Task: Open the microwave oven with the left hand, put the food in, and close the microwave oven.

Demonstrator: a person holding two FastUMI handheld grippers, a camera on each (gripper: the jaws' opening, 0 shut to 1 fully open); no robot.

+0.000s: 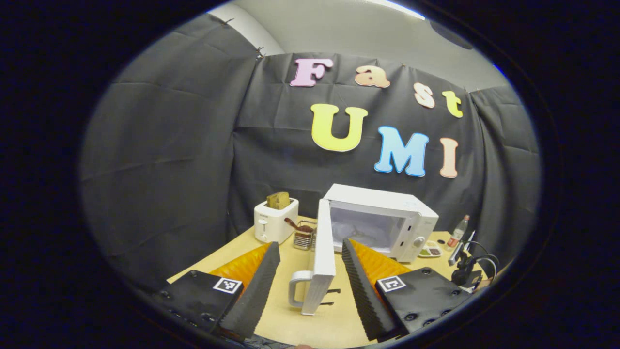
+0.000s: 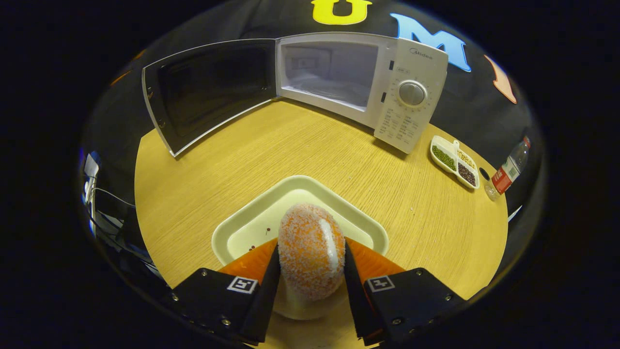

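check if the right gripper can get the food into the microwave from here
Probably yes. The right gripper is shut on the food above the tray, the microwave door stands wide open, and bare table lies between.

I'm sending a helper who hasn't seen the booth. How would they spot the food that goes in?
Start at the white microwave, door open, on the wooden table. In front lies a pale tray. Above it, the right tongs grip a round, orange, sugar-crusted bun.
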